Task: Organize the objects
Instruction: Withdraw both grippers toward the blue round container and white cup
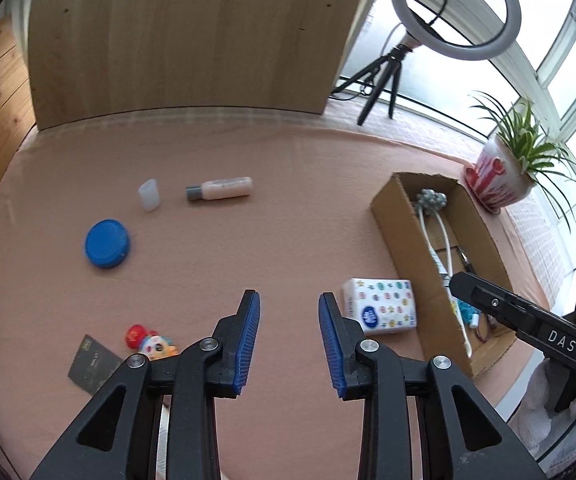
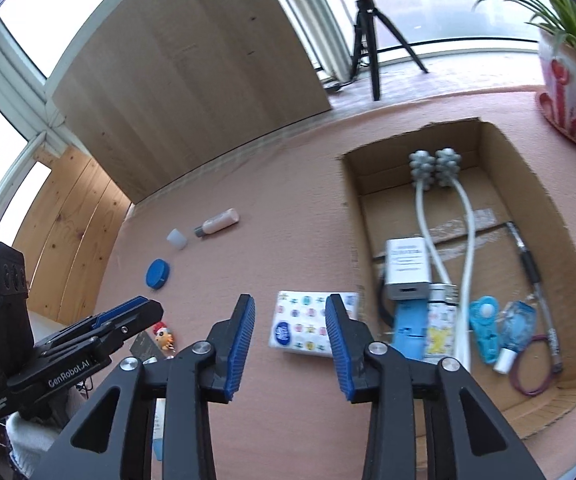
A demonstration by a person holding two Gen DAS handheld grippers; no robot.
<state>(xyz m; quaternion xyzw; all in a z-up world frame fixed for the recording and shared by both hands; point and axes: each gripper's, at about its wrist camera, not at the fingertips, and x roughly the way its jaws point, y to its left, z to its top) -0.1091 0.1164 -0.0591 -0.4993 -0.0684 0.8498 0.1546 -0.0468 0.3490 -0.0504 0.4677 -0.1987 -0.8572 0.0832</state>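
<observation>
Right wrist alone shows cardboard box contents, possibly fans

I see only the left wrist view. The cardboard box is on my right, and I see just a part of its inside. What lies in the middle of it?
Observer: A white rectangular device with a label lies in the middle of the cardboard box, beside the stems of the white roller massager.
Operator: Is there something along the right wall?
Observer: Yes, a dark pen-like stick lies along that wall.
Operator: Is the right gripper open?
Observer: Yes, the right gripper is open and empty. The tissue pack shows between its fingers, on the cloth outside the box.
</observation>
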